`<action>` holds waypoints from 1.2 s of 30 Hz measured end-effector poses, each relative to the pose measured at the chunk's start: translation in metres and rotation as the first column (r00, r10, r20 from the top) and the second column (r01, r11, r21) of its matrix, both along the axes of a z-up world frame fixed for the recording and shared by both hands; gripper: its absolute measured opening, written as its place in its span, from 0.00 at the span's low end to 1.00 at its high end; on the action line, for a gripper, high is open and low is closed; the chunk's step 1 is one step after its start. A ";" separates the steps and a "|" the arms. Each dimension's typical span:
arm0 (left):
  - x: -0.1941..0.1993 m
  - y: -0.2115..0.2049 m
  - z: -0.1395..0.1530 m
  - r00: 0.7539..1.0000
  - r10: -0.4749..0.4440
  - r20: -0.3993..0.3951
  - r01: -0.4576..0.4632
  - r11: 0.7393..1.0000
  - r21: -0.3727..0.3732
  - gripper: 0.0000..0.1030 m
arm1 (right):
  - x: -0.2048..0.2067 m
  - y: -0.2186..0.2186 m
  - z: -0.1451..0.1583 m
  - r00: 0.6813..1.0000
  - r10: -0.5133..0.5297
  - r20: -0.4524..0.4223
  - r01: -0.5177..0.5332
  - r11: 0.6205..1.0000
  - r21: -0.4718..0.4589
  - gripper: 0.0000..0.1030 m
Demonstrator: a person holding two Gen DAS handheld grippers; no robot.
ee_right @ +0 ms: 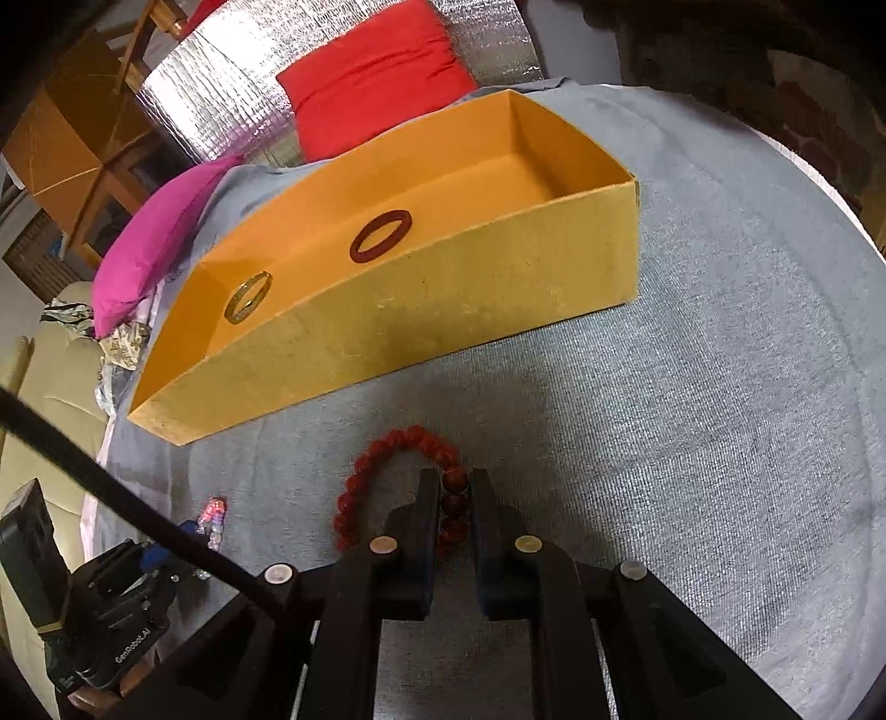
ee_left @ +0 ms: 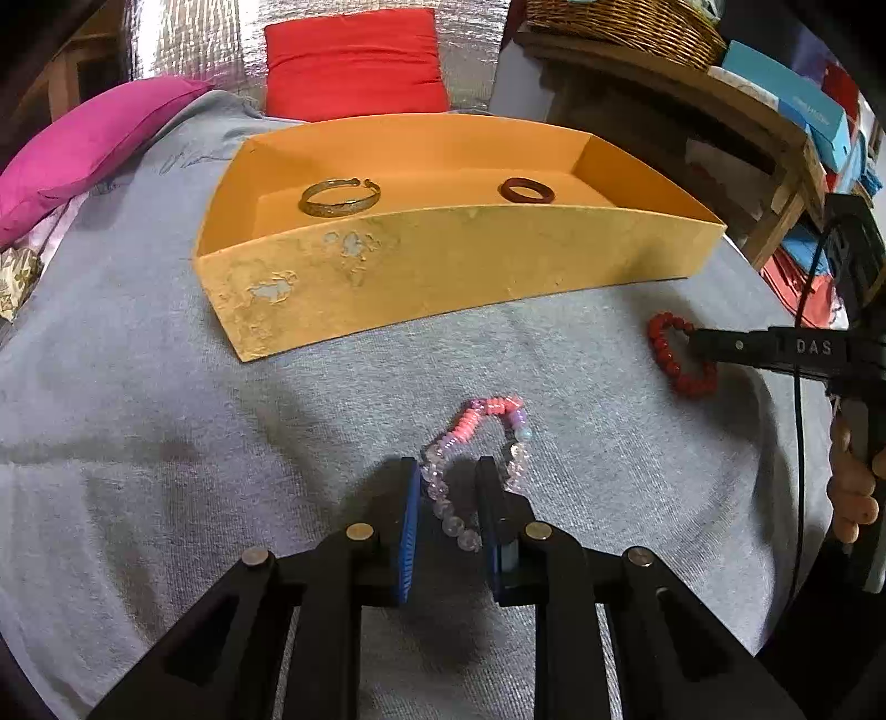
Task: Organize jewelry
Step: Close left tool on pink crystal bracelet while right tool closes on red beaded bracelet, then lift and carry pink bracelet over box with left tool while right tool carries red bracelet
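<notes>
Grey fabric cover (ee_left: 166, 387) spread across the work surface, wrinkled, everything below resting on it.
Orange cardboard box (ee_left: 443, 266), open-topped, long and shallow, near wall scuffed with pale patches at the left end.
Inside the box, 2 pieces well apart on the floor: brass-coloured open bangle (ee_left: 339, 196) toward the left, dark reddish-brown ring bangle (ee_left: 527, 189) nearer the middle.
Beyond the box: red cushion (ee_left: 354, 61), magenta cushion (ee_left: 83, 155) to its left, wicker basket (ee_left: 626, 22) on a wooden shelf at upper right.
Left gripper (ee_left: 447, 476) angled down at the cloth, jaws parted a little, straddling 1 side of a pink-and-lilac beaded bracelet (ee_left: 487, 412); clear beads between the blue pads (ee_left: 411, 498), firm contact not discernible. Bracelet lying on the cloth in front of the box.
Right gripper (ee_right: 454, 487) angled down, jaws narrow and closed on a red beaded bracelet (ee_right: 398, 443); 3 beads pinched between the fingers, remaining loop curving left on the cloth, just in front of the box's near wall.
Fingers of a hand (ee_left: 853, 487) on the right gripper's handle.
</notes>
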State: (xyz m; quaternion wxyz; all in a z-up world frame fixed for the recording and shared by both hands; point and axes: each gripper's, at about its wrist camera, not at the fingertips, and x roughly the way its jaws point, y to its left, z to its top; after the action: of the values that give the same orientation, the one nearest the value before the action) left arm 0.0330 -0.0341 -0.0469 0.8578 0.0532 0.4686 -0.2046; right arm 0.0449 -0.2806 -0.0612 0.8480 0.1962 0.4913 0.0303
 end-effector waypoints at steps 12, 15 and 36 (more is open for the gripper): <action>-0.004 -0.006 -0.001 0.999 -0.033 0.023 0.033 0.999 0.003 0.07 | -0.001 0.004 0.001 1.000 0.019 -0.002 -0.019 1.000 -0.014 0.19; -0.006 -0.009 0.001 0.999 -0.038 0.030 0.038 0.999 0.002 0.07 | -0.003 0.008 0.002 0.999 0.032 0.013 -0.032 0.998 -0.048 0.19; -0.018 0.014 0.054 0.984 0.021 0.176 0.002 0.992 -0.129 0.07 | -0.022 0.011 0.050 0.957 0.033 0.289 -0.020 0.999 -0.050 0.11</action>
State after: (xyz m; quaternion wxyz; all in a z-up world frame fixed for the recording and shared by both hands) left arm 0.0148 -0.0202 0.0071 0.8985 0.0134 0.3767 -0.2250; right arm 0.0225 -0.2700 -0.0109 0.9147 0.1631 0.3650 0.0586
